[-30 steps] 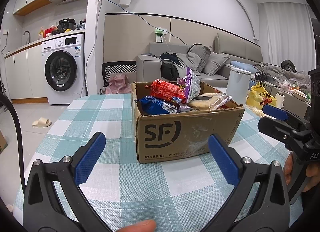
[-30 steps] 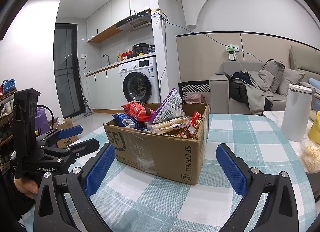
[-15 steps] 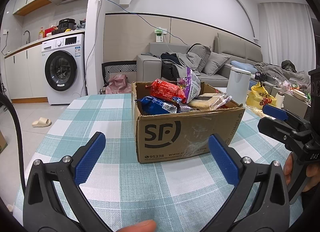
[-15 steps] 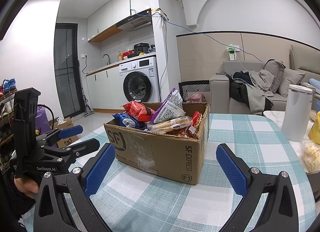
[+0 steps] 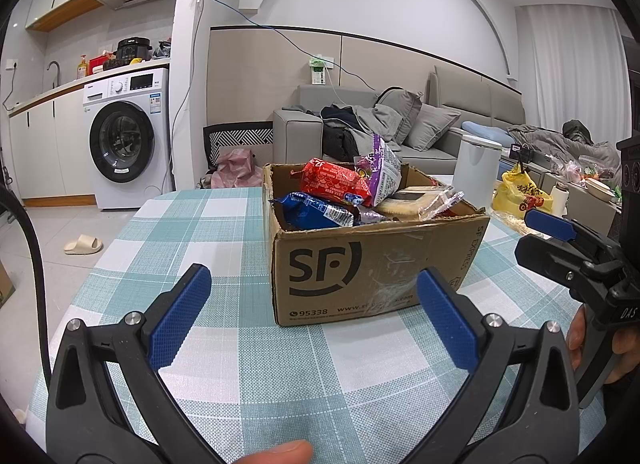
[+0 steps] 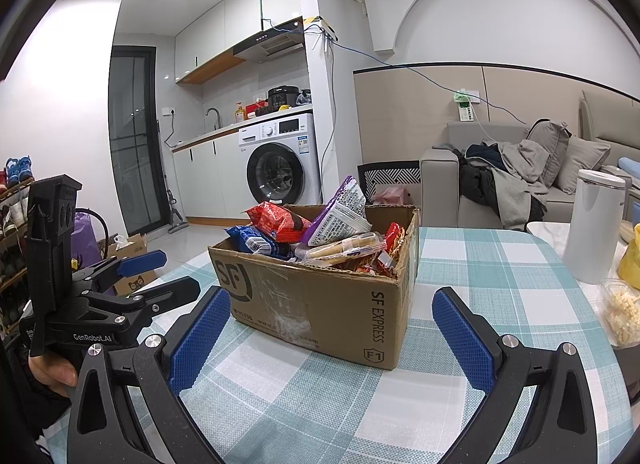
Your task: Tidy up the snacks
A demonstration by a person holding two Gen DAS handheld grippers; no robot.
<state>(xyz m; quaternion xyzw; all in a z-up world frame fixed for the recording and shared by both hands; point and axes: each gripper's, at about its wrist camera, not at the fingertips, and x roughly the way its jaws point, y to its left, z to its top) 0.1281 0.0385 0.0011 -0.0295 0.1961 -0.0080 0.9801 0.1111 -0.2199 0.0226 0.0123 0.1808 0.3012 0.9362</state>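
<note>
A brown cardboard box [image 5: 360, 268] marked SF stands on the checked tablecloth [image 5: 200, 232], full of snack packets: a red one [image 5: 332, 180], a blue one [image 5: 316, 212], a purple and white one [image 5: 382, 168]. My left gripper [image 5: 312, 316] is open and empty just in front of the box. My right gripper [image 6: 328, 328] is open and empty, facing the box's corner [image 6: 320, 296]. In the right wrist view the red packet [image 6: 276, 220] and purple packet [image 6: 340, 216] stick up from the box. Each gripper shows in the other's view.
A white canister [image 6: 592, 224] stands at the table's right side, with a yellow bag [image 5: 520, 196] and a clear tub of snacks [image 6: 620, 312] near it. A washing machine [image 5: 124, 136] and a sofa [image 5: 400, 128] lie beyond the table.
</note>
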